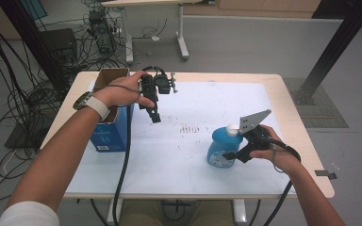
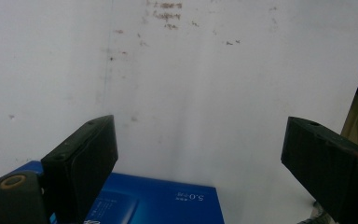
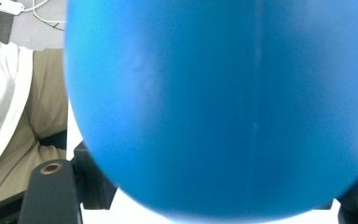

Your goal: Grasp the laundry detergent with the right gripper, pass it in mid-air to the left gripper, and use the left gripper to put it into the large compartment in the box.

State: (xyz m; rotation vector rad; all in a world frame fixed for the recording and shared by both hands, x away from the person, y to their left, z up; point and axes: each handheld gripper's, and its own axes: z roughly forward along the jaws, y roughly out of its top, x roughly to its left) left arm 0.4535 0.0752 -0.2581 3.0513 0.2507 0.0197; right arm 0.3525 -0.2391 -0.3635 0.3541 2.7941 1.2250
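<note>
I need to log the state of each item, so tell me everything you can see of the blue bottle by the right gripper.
The blue bottle looks like smooth, slightly translucent plastic, with a rounded body and a white cap on top. It stands upright on the table's white mat, toward the right side near the front. The right gripper reaches in from the right with one jaw on each side of the lower body; the right gripper view shows the blue wall bulging between the jaws. Whether the pads already press on it cannot be told.

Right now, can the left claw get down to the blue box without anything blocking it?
Probably yes. The left claw hangs open just beside the blue box, with bare table below it. The bottle sits far off at the right claw.
</note>
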